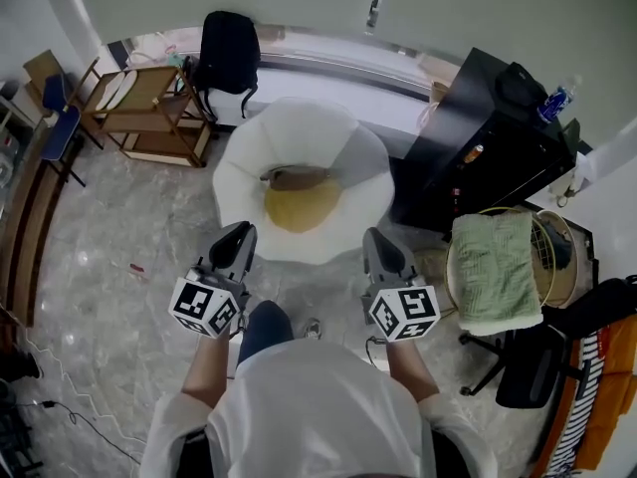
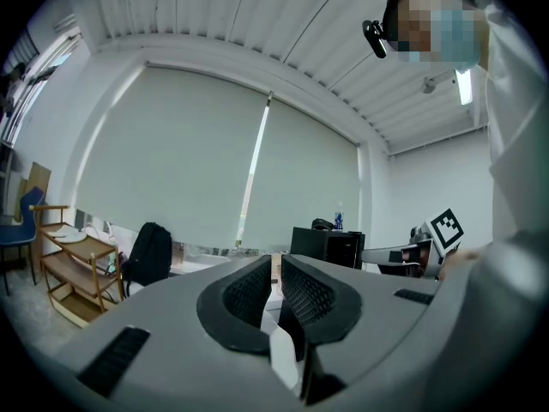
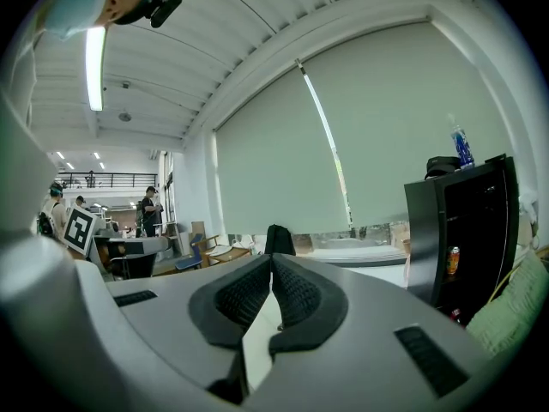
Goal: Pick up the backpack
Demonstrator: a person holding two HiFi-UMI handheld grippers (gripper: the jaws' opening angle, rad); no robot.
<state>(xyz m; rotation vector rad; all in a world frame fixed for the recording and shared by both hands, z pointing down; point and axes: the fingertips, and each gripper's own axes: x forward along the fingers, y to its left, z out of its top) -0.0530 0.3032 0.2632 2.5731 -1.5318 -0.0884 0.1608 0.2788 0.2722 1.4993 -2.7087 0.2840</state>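
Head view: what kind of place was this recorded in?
Probably an open office or workspace: wall-wide roller blinds, a black cabinet, and other people standing further back in a long, strip-lit room.

White chair [image 1: 299, 118] blocks the way to the backpack [image 1: 229, 53]; floor [image 1: 149, 227] left lies open.

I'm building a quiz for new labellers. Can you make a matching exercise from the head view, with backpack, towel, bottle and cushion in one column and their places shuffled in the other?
Things:
1. backpack
2. green towel
3. blue bottle
4. yellow cushion

Places:
A. on top of the black cabinet
B. draped over the round wire frame
C. in the white chair
D. beside the wooden cart

Pairs: 1-D, 2-B, 3-A, 4-C
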